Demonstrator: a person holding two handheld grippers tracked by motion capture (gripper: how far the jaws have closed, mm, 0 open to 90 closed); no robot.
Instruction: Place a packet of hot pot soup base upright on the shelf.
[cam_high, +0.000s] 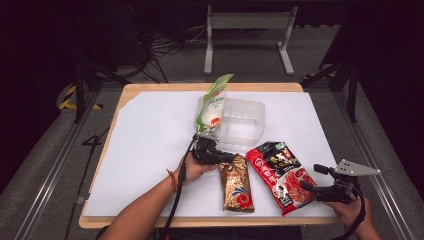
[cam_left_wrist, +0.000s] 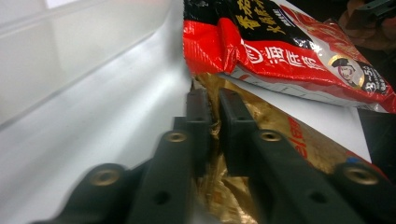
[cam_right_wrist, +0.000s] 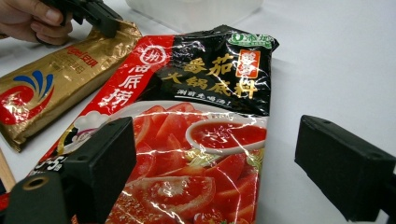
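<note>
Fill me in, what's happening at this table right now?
A person works with a handheld claw in each hand. The left claw is shut on the top edge of the gold packet, which lies flat beside the red tomato soup-base packet. The right claw is open, lined up at the red packet's lower end, not gripping. A green-and-white bag already stands in the clear plastic bin.

The red and black packet (cam_right_wrist: 196, 135) reads 番茄 and 火锅底料 at its twelve o'clock end, with 海底捞 on its red band.
</note>
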